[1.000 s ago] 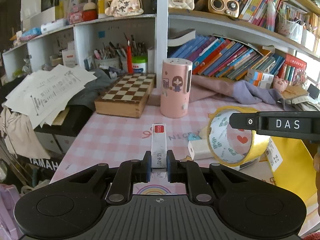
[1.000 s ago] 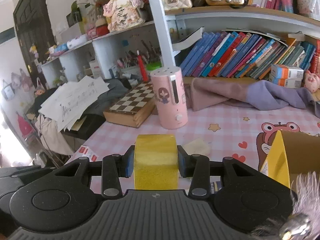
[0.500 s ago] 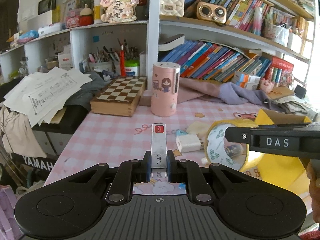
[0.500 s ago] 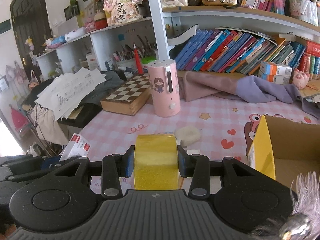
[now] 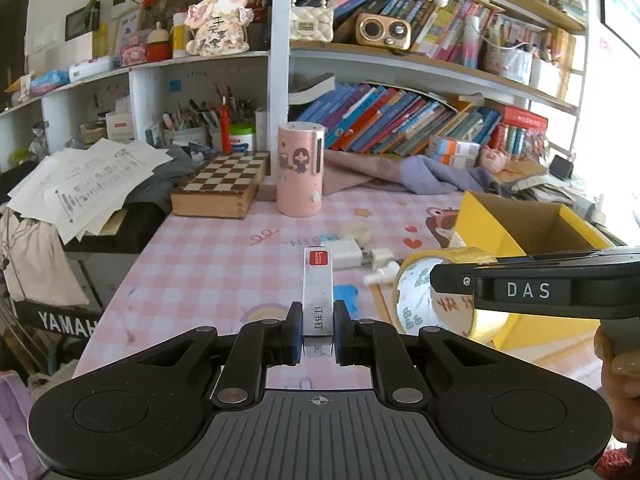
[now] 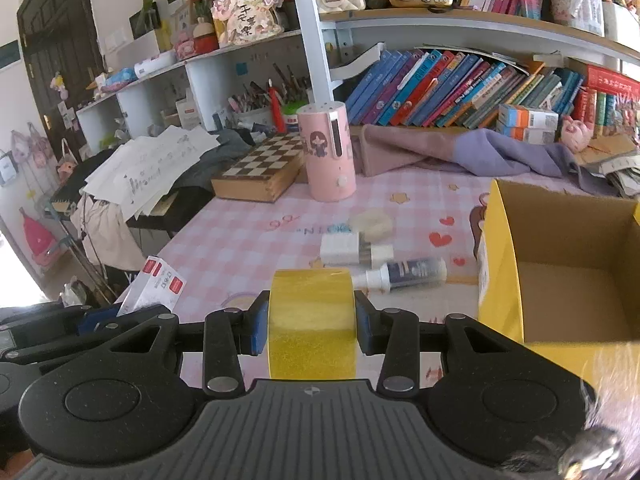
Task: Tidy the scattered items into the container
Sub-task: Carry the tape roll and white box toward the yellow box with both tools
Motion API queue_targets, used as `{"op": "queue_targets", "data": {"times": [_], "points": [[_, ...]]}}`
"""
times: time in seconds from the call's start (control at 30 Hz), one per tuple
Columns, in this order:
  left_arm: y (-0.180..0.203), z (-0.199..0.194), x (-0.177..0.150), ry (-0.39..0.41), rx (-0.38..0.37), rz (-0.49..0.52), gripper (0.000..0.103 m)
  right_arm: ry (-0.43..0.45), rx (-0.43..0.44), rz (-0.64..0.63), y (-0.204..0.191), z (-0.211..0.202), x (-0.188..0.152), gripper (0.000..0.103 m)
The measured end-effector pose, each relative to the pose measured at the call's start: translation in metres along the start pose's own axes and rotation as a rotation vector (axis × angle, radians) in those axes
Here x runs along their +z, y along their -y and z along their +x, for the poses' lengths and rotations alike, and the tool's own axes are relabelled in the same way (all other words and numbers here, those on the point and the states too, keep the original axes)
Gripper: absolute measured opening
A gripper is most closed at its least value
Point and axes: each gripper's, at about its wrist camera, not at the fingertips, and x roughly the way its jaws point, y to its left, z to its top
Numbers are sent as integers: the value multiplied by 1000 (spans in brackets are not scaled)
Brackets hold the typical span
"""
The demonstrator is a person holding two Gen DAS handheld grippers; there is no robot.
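My left gripper is shut on a slim white staple box with a red label, held above the pink checked table. The same box shows at the left of the right wrist view. My right gripper is shut on a yellow tape roll; from the left wrist the roll hangs to the right of the staple box. An open yellow cardboard box stands at the right, its yellow wall just behind the tape roll. On the table lie a white charger, a small spray bottle and a pale tape roll.
A pink cylinder holder and a wooden chessboard box stand at the back of the table. Purple and pink cloth lies under the bookshelf. Loose papers hang over the left edge. A hand shows at right.
Both grippers have pulled back from the shelf with their loads. The yellow box has come further into view on the right, and the spray bottle and charger now show on the table.
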Motion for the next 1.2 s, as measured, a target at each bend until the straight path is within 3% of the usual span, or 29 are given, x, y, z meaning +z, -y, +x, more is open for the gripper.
{"op": "queue_targets", "data": {"times": [0.5,1.2], "points": [[10,-50,-40,-33,-56,20,13,-40,-65,61,-12,-56,-59,39],[68,-61,-57,-52,-230,128,13,-44,-221,186,24,-117,-106,39]]}}
